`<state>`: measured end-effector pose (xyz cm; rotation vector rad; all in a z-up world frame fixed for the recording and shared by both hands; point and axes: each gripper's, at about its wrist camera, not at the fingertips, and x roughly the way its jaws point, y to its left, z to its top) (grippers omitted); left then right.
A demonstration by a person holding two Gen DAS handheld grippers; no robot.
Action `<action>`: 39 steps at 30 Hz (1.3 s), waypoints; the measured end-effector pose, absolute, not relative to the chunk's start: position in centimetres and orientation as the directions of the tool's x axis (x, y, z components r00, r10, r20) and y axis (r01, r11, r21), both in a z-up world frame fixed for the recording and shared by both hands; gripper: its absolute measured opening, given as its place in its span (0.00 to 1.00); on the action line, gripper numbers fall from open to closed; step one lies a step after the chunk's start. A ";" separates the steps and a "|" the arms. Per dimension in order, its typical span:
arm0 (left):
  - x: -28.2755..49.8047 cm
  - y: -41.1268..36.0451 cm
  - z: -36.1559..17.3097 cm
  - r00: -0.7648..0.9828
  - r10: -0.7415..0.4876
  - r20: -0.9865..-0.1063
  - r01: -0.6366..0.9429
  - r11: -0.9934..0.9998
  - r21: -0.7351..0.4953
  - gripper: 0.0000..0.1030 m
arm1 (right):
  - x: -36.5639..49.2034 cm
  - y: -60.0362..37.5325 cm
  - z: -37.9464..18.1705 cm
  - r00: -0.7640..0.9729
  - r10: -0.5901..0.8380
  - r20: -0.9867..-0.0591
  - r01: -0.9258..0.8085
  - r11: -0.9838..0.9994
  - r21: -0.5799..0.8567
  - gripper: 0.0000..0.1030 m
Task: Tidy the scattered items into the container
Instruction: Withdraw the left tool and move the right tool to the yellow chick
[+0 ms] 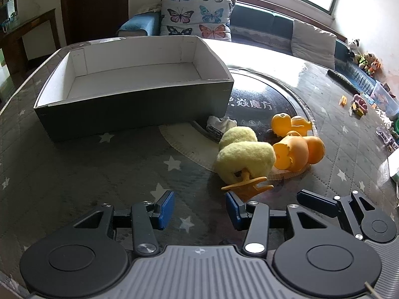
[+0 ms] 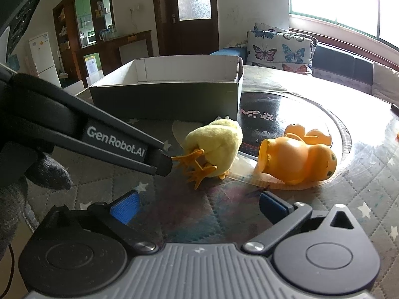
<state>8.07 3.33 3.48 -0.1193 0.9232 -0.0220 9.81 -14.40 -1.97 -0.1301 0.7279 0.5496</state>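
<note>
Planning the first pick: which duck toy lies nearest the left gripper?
The fuzzy yellow plush duck, its orange feet just ahead of the left gripper; both orange rubber ducks lie farther back.

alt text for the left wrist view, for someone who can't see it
The open left gripper hovers just short of a yellow plush chick lying on its side, orange feet toward the camera. Two orange rubber ducks lie right of it; an empty grey box sits behind on the star-patterned tablecloth.

we read "genrobot.ai" in white letters on the side of the left gripper [image 2: 164, 160]. on the round black mat [image 1: 261, 94] we read white chinese characters "焱魔方", with a red logo before them in the right wrist view.
</note>
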 end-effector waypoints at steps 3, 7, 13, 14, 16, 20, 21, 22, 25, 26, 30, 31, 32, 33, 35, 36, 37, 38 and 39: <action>8.2 3.6 3.4 0.603 -0.066 -0.795 -0.041 0.993 -0.114 0.47 | 9.9 -14.3 -2.1 0.608 0.430 -0.668 -0.520 0.851 0.074 1.00; 8.5 4.0 3.3 0.603 -0.057 -0.796 -0.055 0.992 -0.113 0.47 | 10.2 -14.2 -2.3 0.603 0.429 -0.672 -0.522 0.850 0.075 1.00; 8.9 4.4 3.3 0.601 -0.052 -0.798 -0.063 0.992 -0.112 0.47 | 10.6 -14.0 -2.5 0.597 0.431 -0.677 -0.523 0.849 0.079 1.00; 9.0 4.5 3.3 0.599 -0.052 -0.799 -0.064 0.992 -0.112 0.47 | 10.6 -13.9 -2.5 0.596 0.431 -0.677 -0.524 0.848 0.078 1.00; 9.2 4.5 3.2 0.598 -0.052 -0.800 -0.065 0.991 -0.113 0.47 | 10.8 -13.8 -2.5 0.594 0.432 -0.679 -0.526 0.847 0.078 1.00; 9.5 4.7 3.2 0.595 -0.052 -0.802 -0.069 0.991 -0.115 0.47 | 11.2 -13.6 -2.5 0.591 0.433 -0.680 -0.528 0.845 0.079 1.00; 9.5 4.8 3.2 0.596 -0.052 -0.802 -0.069 0.991 -0.115 0.47 | 11.2 -13.6 -2.5 0.590 0.434 -0.681 -0.529 0.845 0.080 1.00; 9.6 4.8 3.2 0.596 -0.051 -0.801 -0.069 0.991 -0.115 0.47 | 11.3 -13.6 -2.5 0.589 0.434 -0.681 -0.529 0.845 0.081 1.00; 9.8 4.9 3.3 0.597 -0.050 -0.801 -0.071 0.991 -0.115 0.47 | 11.6 -13.4 -2.6 0.587 0.436 -0.682 -0.529 0.844 0.085 1.00; 10.0 5.0 3.3 0.597 -0.051 -0.800 -0.072 0.991 -0.116 0.47 | 11.7 -13.4 -2.6 0.586 0.436 -0.683 -0.528 0.845 0.087 1.00; 10.5 5.2 3.5 0.599 -0.050 -0.799 -0.072 0.991 -0.117 0.47 | 12.1 -13.2 -2.5 0.585 0.439 -0.682 -0.527 0.845 0.091 1.00; 10.6 5.2 3.5 0.601 -0.050 -0.798 -0.072 0.991 -0.116 0.47 | 12.2 -13.2 -2.5 0.585 0.440 -0.681 -0.527 0.845 0.094 1.00; 10.8 5.2 3.6 0.602 -0.050 -0.797 -0.071 0.991 -0.115 0.47 | 12.3 -13.1 -2.4 0.585 0.441 -0.681 -0.525 0.845 0.096 1.00; 11.0 5.2 3.7 0.604 -0.049 -0.796 -0.070 0.991 -0.115 0.47 | 12.4 -13.0 -2.4 0.585 0.442 -0.681 -0.525 0.846 0.098 1.00; 11.3 5.3 3.9 0.608 -0.054 -0.792 -0.066 0.991 -0.118 0.47 | 12.8 -12.9 -2.3 0.587 0.441 -0.679 -0.522 0.847 0.099 1.00; 11.6 5.3 4.1 0.610 -0.060 -0.790 -0.061 0.991 -0.123 0.47 | 13.0 -12.9 -2.3 0.587 0.441 -0.679 -0.520 0.848 0.101 1.00; 11.8 5.3 4.3 0.612 -0.068 -0.788 -0.056 0.990 -0.128 0.47 | 13.1 -12.9 -2.3 0.587 0.442 -0.678 -0.518 0.849 0.105 1.00; 12.0 5.3 4.5 0.613 -0.074 -0.786 -0.049 0.990 -0.132 0.47 | 13.3 -12.9 -2.3 0.587 0.443 -0.678 -0.516 0.850 0.108 1.00; 12.3 5.2 4.7 0.615 -0.082 -0.784 -0.042 0.990 -0.136 0.47 | 13.4 -12.9 -2.3 0.588 0.443 -0.677 -0.514 0.851 0.111 1.00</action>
